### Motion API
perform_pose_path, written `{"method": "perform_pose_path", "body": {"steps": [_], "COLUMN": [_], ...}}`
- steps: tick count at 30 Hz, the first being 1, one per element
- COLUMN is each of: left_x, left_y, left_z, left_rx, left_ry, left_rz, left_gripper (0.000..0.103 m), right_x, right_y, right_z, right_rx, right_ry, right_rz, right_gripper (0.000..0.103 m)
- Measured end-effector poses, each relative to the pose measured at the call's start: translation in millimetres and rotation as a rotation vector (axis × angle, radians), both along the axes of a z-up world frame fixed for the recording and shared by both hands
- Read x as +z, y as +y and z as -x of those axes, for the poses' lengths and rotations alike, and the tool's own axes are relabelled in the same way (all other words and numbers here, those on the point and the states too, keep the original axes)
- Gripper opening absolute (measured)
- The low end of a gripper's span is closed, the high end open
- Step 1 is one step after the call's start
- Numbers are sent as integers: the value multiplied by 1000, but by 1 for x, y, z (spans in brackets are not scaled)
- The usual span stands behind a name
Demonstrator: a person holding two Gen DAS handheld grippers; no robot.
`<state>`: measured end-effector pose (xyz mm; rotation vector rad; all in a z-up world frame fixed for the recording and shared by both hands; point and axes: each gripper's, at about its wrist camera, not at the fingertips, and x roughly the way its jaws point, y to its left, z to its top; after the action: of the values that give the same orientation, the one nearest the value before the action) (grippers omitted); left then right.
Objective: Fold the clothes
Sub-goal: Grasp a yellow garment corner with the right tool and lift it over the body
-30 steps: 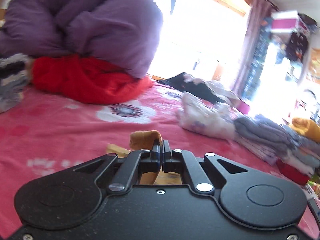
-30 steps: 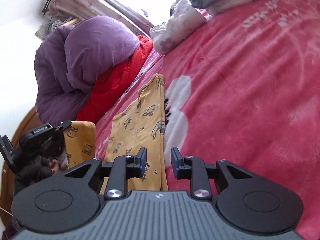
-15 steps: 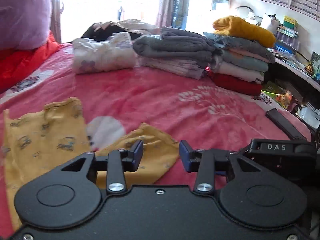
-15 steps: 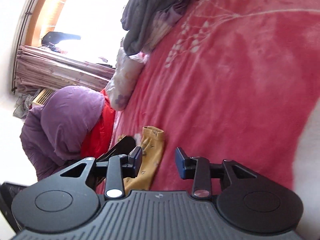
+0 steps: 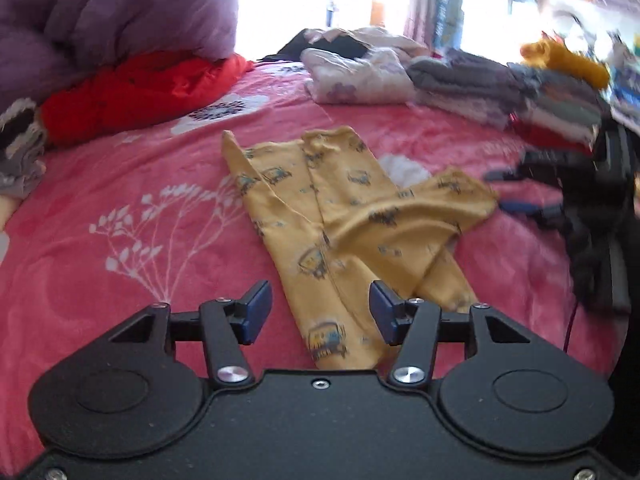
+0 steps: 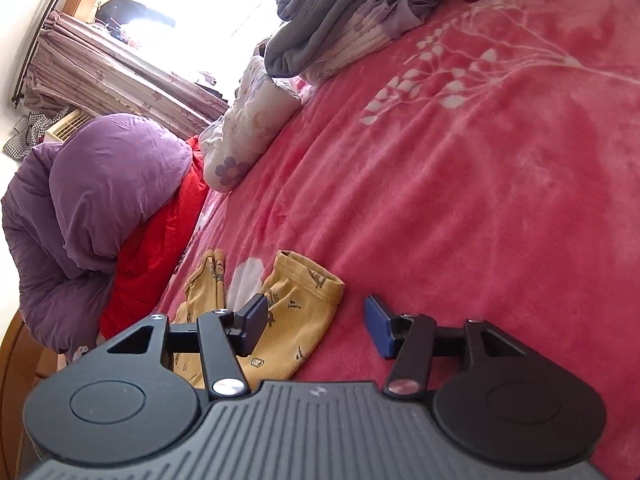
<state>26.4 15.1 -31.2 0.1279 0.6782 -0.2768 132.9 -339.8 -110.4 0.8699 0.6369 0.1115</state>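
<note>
Setting: a lived-in home bedroom.
Bed: pink floral blanket (image 5: 120,216) covers the whole near surface.
Bedding: purple duvet (image 5: 120,12) bundled on a red quilt (image 5: 132,92), far left.
Laundry: folded clothes stack (image 5: 500,84), far right.
Window: bright, with gathered mauve curtains (image 6: 100,64) at the far side.
Furniture: wooden bed frame edge (image 6: 12,344), near left.
</note>
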Motion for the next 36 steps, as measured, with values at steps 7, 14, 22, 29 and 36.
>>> {"method": "perform_pose_path", "body": {"steps": [7, 14, 22, 29, 36], "left_x": [-23, -37, -46, -56, -59], "left_y": [-22, -26, -28, -23, -21], "left_z": [17, 22, 26, 21, 20], "left_rx": [-208, -256, -249, -240, -240], "left_ry": [-45, -47, -45, 4, 15], "left_rz": [-155, -259, -334, -323, -314], "left_gripper": [53, 51, 27, 16, 14], "right_x": [5, 18, 33, 45, 63], "right_y": [10, 13, 6, 3, -13], "right_z": [-13, -11, -2, 10, 41], "right_rx": [58, 77, 63, 86, 76], "right_ry": [-51, -145, -226, -306, -350], "right_rz": [78, 116, 85, 38, 37], "right_gripper": [16, 8, 8, 8, 8]}}
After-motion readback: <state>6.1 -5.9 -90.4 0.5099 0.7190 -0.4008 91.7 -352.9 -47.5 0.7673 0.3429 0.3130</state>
